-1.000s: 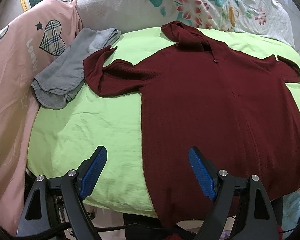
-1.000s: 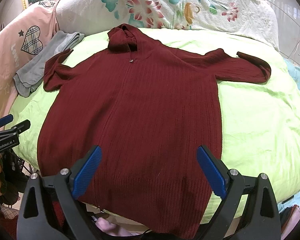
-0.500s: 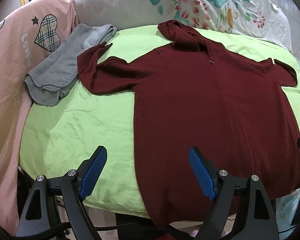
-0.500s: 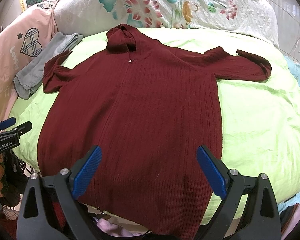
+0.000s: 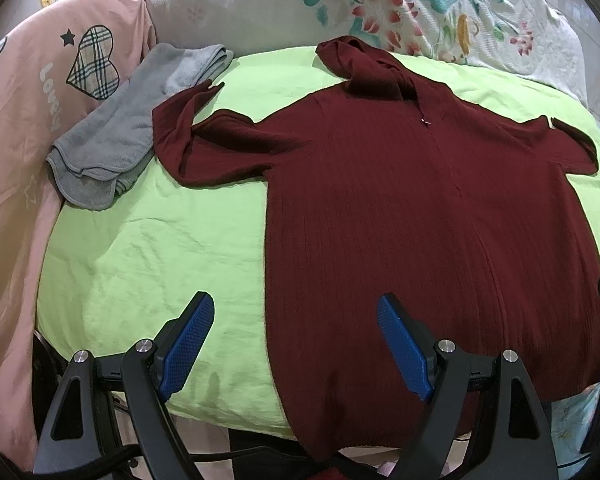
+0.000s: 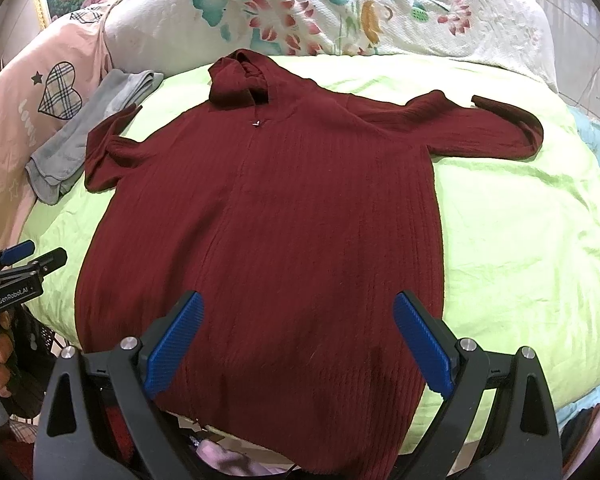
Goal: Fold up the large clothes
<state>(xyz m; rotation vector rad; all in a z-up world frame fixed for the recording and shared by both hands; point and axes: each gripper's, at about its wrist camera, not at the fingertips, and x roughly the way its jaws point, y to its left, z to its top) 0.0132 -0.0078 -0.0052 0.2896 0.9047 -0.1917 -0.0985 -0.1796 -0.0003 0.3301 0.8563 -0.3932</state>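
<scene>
A dark red hooded sweater (image 5: 420, 220) lies spread flat on the lime green sheet (image 5: 148, 248), hood at the far end, both sleeves bent out to the sides; it also shows in the right wrist view (image 6: 292, 220). My left gripper (image 5: 296, 344) is open and empty, hovering over the sweater's near left hem edge. My right gripper (image 6: 298, 340) is open and empty above the middle of the hem. The left gripper also shows at the left edge of the right wrist view (image 6: 24, 256).
A folded grey towel (image 5: 132, 132) lies by the left sleeve. A pink cover with plaid hearts (image 5: 40, 92) is at the left. A floral quilt (image 5: 380, 12) is piled behind. The bed's near edge drops off under the hem.
The left gripper has shifted a little left and back, so the sweater sits further right in its view. The right gripper has barely moved. Both jaws stay open.
</scene>
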